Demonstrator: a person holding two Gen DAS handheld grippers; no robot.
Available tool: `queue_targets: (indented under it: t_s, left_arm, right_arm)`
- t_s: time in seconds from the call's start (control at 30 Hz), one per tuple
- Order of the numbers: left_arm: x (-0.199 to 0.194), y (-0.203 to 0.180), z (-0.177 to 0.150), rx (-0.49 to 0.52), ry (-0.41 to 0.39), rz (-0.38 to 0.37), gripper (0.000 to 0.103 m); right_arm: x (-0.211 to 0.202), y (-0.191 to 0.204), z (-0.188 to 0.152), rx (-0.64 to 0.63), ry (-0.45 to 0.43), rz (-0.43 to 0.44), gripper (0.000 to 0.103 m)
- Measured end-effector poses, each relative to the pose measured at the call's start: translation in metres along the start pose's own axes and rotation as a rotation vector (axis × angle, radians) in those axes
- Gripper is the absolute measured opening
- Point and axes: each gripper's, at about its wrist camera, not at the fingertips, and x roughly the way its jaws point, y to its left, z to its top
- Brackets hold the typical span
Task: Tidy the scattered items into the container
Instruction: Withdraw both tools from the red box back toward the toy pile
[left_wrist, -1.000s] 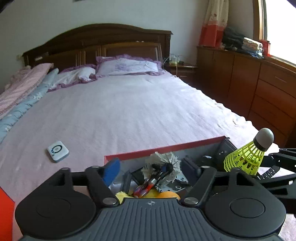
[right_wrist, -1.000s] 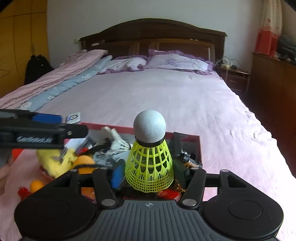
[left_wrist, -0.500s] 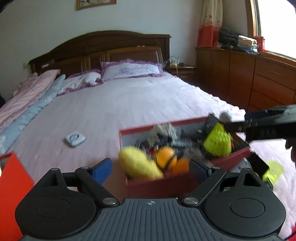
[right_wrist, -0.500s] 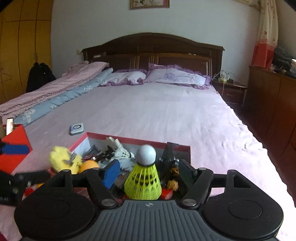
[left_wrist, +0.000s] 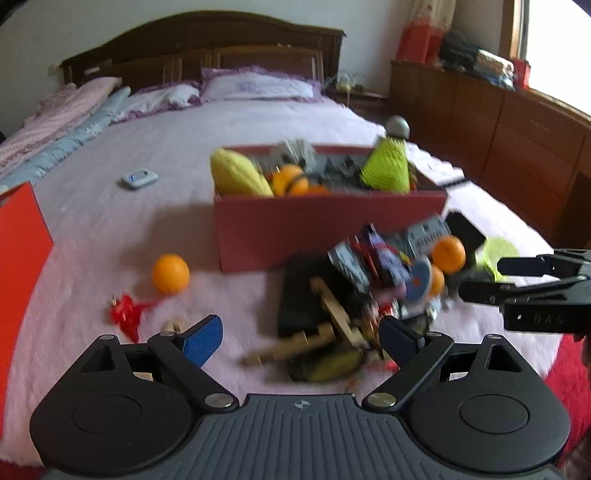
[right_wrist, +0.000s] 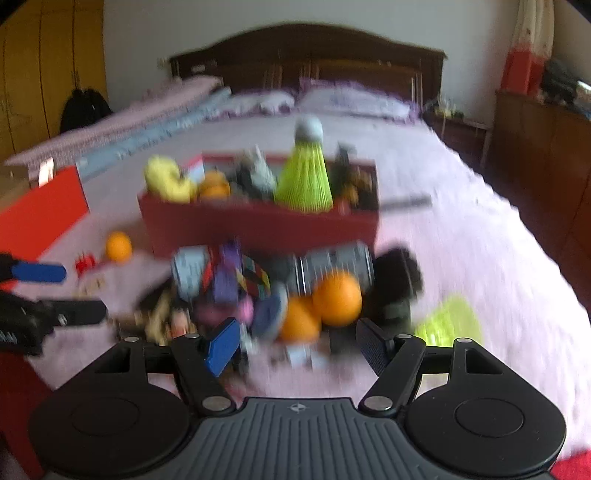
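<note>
A red box (left_wrist: 332, 229) (right_wrist: 258, 229) sits on the bed, holding a yellow plush (left_wrist: 238, 177), oranges and a green shuttlecock (left_wrist: 388, 166) (right_wrist: 304, 177). In front of it lies a heap of scattered items: toy cars (left_wrist: 380, 258), oranges (right_wrist: 336, 299), a wooden toy (left_wrist: 332, 317) and a second green shuttlecock (right_wrist: 448, 321). A loose orange (left_wrist: 170, 273) and a red toy (left_wrist: 125, 314) lie left. My left gripper (left_wrist: 299, 338) is open and empty above the heap. My right gripper (right_wrist: 295, 343) is open and empty before the oranges.
A red lid (left_wrist: 20, 240) stands at the left. A small white device (left_wrist: 139, 178) lies on the pink bedsheet beyond. Wooden drawers (left_wrist: 517, 129) line the right wall. Pillows and the headboard (left_wrist: 207, 48) are at the far end.
Both grippers pulled back from the box toward the near bed edge. The right gripper let go of the green shuttlecock, which now stands in the box. The heap has come into view.
</note>
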Motion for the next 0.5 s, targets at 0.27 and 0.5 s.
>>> queue_targets:
  t_s: [0.27,0.5]
  left_arm:
    - [0.000,-0.002,-0.023,-0.019,0.063,-0.004,0.092]
    - [-0.002,-0.004,-0.023,-0.013,0.071,0.009,0.092]
  right_arm:
    - [0.003,-0.022,-0.027,0.053,0.034,-0.058,0.071]
    - [0.034,-0.045,-0.007,-0.065,-0.018,-0.059,0.073]
